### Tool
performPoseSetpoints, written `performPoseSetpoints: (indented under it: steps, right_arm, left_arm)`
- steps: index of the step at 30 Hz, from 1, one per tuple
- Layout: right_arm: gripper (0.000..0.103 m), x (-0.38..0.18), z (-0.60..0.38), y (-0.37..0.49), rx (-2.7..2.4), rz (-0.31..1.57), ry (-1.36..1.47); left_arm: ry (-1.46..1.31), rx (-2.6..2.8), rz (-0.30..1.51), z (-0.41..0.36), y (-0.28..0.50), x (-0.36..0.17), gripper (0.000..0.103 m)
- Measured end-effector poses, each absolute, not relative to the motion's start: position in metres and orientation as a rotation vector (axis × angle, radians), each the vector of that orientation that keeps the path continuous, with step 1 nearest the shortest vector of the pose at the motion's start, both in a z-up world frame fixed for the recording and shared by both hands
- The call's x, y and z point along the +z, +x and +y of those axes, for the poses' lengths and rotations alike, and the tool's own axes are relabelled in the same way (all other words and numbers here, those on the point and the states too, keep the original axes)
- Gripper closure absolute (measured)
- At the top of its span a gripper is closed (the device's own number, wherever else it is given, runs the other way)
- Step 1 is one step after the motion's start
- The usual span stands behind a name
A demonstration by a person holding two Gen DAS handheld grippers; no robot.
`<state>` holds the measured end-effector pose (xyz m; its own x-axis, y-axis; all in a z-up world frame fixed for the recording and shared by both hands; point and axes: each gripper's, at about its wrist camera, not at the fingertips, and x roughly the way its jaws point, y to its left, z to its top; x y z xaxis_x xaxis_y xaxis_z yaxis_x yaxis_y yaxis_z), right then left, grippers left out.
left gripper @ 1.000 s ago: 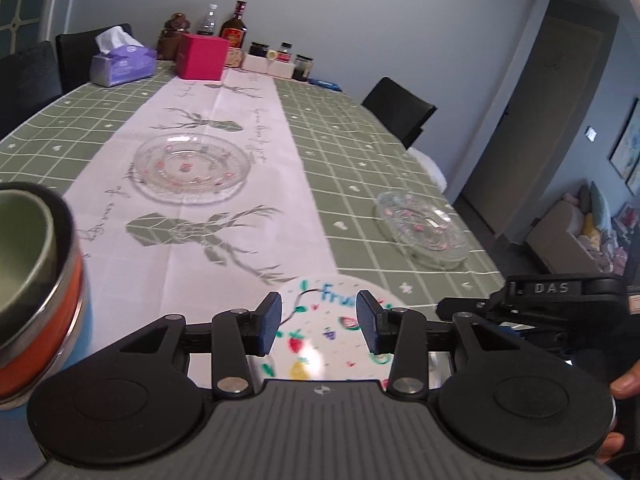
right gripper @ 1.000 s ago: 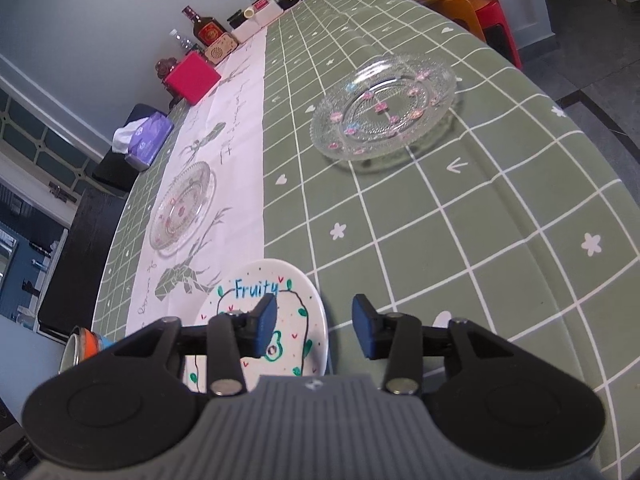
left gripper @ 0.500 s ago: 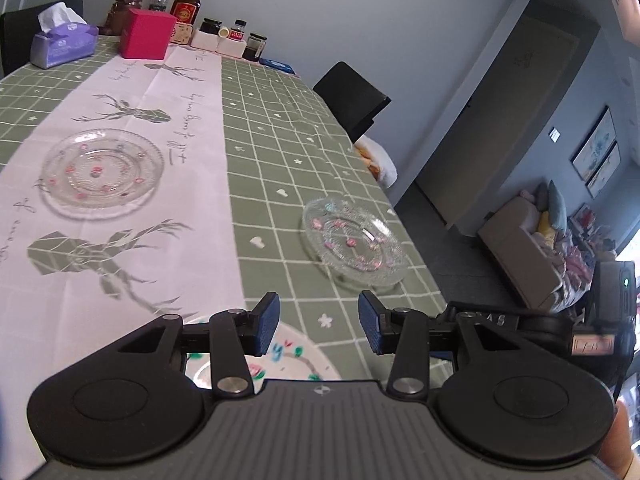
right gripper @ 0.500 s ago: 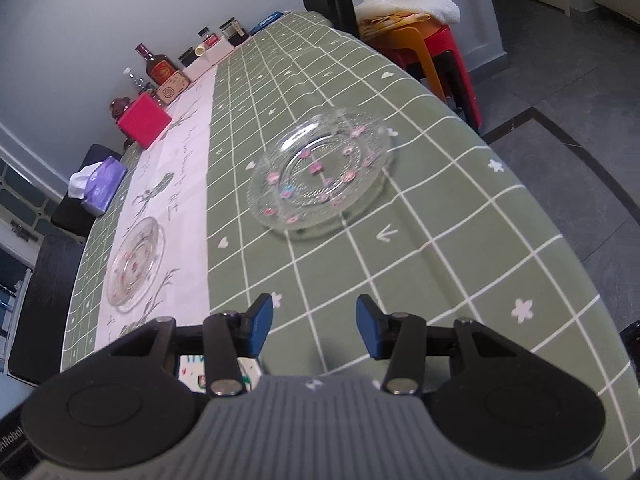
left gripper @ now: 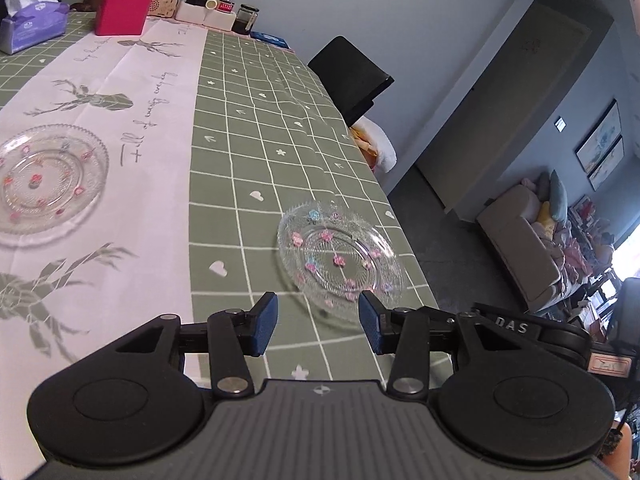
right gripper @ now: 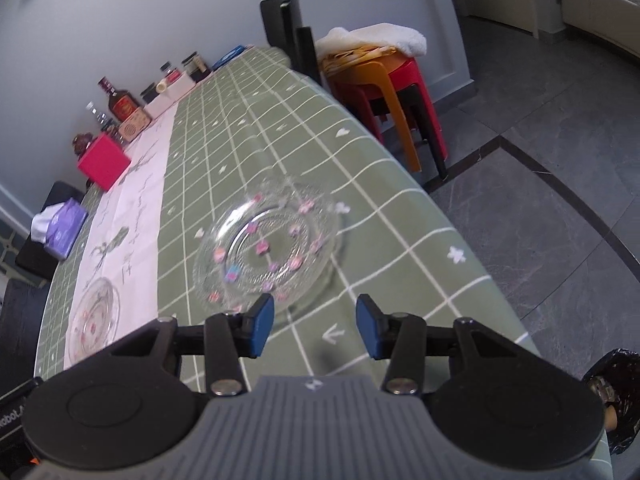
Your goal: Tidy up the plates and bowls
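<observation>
- Left gripper (left gripper: 316,326): jaws apart, holding nothing, above the table (left gripper: 256,128).
- Right gripper (right gripper: 315,330): jaws apart, holding nothing.
- Near glass plate (right gripper: 266,254): flat on green cloth near the table edge, just ahead of both grippers.
- Second glass plate (left gripper: 44,180): on the white runner, well apart.

Flowered glass plate (right gripper: 266,256) near table edge, second plate (left gripper: 44,184) on runner
</observation>
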<state>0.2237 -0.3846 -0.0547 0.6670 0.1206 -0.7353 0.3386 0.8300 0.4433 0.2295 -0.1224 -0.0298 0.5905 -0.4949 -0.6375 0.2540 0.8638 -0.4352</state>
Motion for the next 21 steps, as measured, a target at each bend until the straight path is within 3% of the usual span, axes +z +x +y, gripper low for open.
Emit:
performPoseSetpoints:
  steps: [5, 12, 21]
  right_arm:
    - [0.059, -0.056, -0.394, 0.233, -0.161, 0.832, 0.590]
    - [0.073, -0.062, -0.402, 0.250, -0.134, 0.832, 0.645]
    - [0.079, -0.079, -0.411, 0.271, -0.132, 0.858, 0.701]
  left_arm:
    - [-0.259, -0.445, 0.828, -0.138, 0.251, -0.034, 0.053]
    - [-0.343, -0.431, 0.887, -0.134, 0.289, -0.049, 0.063]
    - [-0.411, -0.425, 0.932, -0.130, 0.309, -0.073, 0.068]
